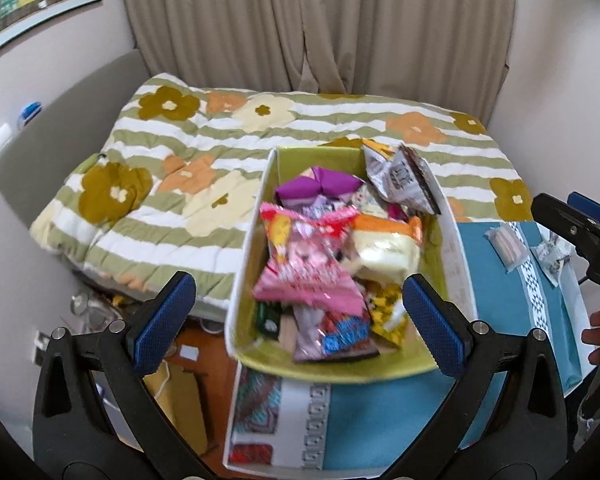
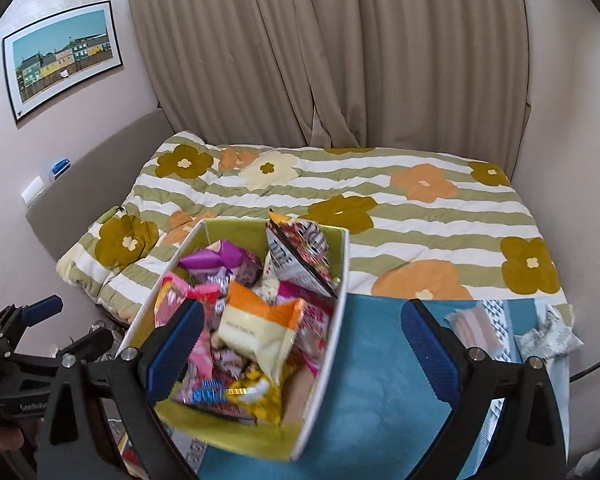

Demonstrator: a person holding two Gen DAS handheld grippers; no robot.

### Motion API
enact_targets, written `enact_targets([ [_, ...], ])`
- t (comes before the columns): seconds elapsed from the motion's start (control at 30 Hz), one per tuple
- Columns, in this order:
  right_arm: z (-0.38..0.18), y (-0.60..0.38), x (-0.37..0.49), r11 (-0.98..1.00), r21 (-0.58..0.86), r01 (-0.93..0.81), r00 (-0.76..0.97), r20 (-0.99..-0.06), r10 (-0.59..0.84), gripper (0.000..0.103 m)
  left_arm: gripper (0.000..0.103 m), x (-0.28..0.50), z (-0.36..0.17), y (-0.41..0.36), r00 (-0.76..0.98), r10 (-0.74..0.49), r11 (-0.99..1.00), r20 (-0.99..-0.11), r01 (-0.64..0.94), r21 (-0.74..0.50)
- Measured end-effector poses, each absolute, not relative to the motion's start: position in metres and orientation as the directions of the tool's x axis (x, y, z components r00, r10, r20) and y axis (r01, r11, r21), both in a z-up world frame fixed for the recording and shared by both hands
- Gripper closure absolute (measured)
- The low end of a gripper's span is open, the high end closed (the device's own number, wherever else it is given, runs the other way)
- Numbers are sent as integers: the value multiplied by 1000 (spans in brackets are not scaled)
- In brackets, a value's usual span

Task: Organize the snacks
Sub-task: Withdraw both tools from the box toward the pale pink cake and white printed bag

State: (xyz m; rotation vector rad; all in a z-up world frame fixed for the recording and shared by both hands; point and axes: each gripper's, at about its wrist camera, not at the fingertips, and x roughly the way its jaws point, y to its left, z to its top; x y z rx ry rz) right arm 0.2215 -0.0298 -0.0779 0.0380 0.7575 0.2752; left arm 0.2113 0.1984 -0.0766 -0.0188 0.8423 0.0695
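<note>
Both grippers hang above the worktop (image 1: 500,320) and hold nothing. Left gripper (image 1: 300,312): jaws spread wide, blue pads (image 1: 164,324) either side of the snack box (image 1: 244,264) in its own view, not touching it. Right gripper (image 2: 300,344): jaws equally wide, nothing between them; its left pad overlaps the box's near wall in view, contact cannot be confirmed. The snack box is white outside, lime green inside, and stands on the teal cloth (image 2: 372,380) at the worktop's left end, hard against the bed (image 2: 380,208). It is heaped with packets: pink bag (image 1: 304,260) on top near the front, orange-and-cream bag (image 1: 384,248) just right of it, purple packet (image 1: 320,184) toward the back, silver-and-brown bag (image 1: 400,176) sticking up over the far right corner, yellow packet (image 1: 388,312) and a blue-lettered one (image 1: 340,332) low at the front. Two snacks lie outside the box on the cloth's right side, well apart from it: a clear-wrapped pinkish bar (image 2: 472,328) and a crumpled silver wrapper (image 2: 548,336) just beside it. A person's fingers (image 1: 596,332) show at the right edge of the left view, on the right tool's handle. Beige curtain (image 2: 320,60) behind the bed, framed picture (image 2: 60,56) on the left wall.
</note>
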Motion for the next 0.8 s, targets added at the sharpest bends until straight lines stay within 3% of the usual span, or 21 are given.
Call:
enact_targets([
  [0.1,-77,-47,202,964,136,-229,704,-661,261,1,1,191,-75,179,667,61,997,-742,-74,15],
  [0.47,-78,-147,139,977,143,-160,743,-634,214,1,0,149,-76,75,688,-12,1000,-726,11,-6],
  [0.8,-87,-242,121,994,107,-34,749,-656,96,1,1,190,-97,-35,643,-129,987,-755,153,-38],
])
